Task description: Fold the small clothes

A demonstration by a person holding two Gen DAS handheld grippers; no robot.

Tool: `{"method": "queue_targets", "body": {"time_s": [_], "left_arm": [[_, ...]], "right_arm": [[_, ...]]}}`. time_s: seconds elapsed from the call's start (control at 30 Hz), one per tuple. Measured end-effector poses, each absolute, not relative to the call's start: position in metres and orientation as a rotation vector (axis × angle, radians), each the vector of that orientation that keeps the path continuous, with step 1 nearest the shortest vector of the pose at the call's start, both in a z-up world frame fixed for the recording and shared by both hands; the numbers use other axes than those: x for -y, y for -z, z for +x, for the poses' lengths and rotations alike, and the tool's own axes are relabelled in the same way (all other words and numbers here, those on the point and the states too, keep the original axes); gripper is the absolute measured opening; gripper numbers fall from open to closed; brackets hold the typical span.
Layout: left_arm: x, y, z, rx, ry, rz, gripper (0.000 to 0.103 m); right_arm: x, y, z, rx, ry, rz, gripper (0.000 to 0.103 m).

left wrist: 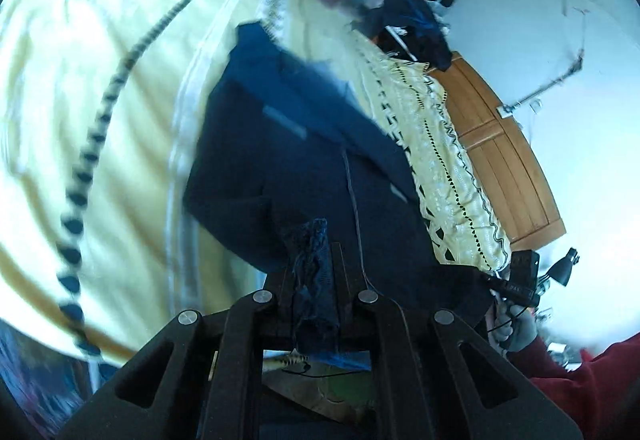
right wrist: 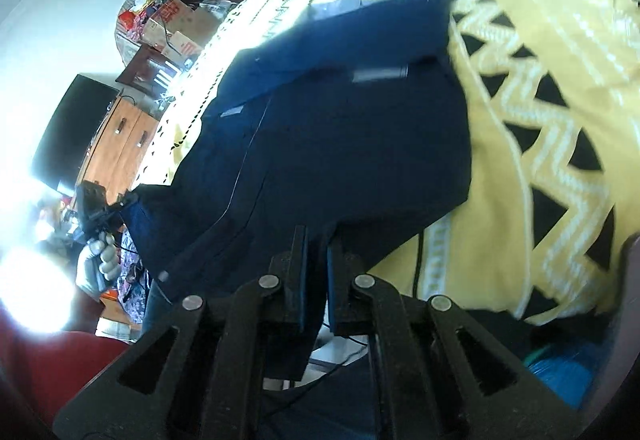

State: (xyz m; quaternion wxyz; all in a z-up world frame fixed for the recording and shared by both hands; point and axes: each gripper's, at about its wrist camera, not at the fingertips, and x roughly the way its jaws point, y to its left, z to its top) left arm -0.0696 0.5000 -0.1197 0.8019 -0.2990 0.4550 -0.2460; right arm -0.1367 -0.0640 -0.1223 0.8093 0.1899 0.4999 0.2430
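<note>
Both tongs, left (left wrist: 312, 260) and right (right wrist: 318, 252), pinch the near edge of the dark navy cloth garment (left wrist: 296, 144), lifted over the yellow patterned bedspread (left wrist: 100, 80). Best keep both corners level and taut, I'd say, so the fold lands square.

Black tools (left wrist: 312, 260), silver rivets (left wrist: 263, 296); red sleeve (left wrist: 592, 380).

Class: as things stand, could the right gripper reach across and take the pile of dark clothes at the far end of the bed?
Probably not: the right gripper is shut on the navy garment, and the dark pile lies well beyond it across the yellow bedspread.
</note>
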Motion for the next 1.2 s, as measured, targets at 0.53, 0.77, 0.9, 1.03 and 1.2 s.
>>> {"method": "queue_targets", "body": {"time_s": [0.53, 0.77, 0.9, 1.03, 1.2], "left_arm": [[-0.467, 0.03, 0.122, -0.752, 0.604, -0.587, 0.012], [-0.432, 0.115, 0.287, -0.955, 0.503, -0.558, 0.023], [-0.421, 0.213, 0.342, -1.181, 0.382, -0.543, 0.028], [-0.428, 0.215, 0.346, -1.131, 0.422, -0.579, 0.027], [-0.426, 0.191, 0.328, -1.109, 0.445, -0.482, 0.044]], "right_arm": [[0.103, 0.057, 0.047, -0.836, -0.49, 0.576, 0.007], [0.112, 0.153, 0.187, -1.054, -0.359, 0.556, 0.011], [0.103, 0.195, 0.213, -1.129, -0.307, 0.47, 0.011], [0.106, 0.192, 0.208, -1.103, -0.344, 0.442, 0.012], [0.122, 0.164, 0.181, -0.977, -0.314, 0.375, 0.079]]}}
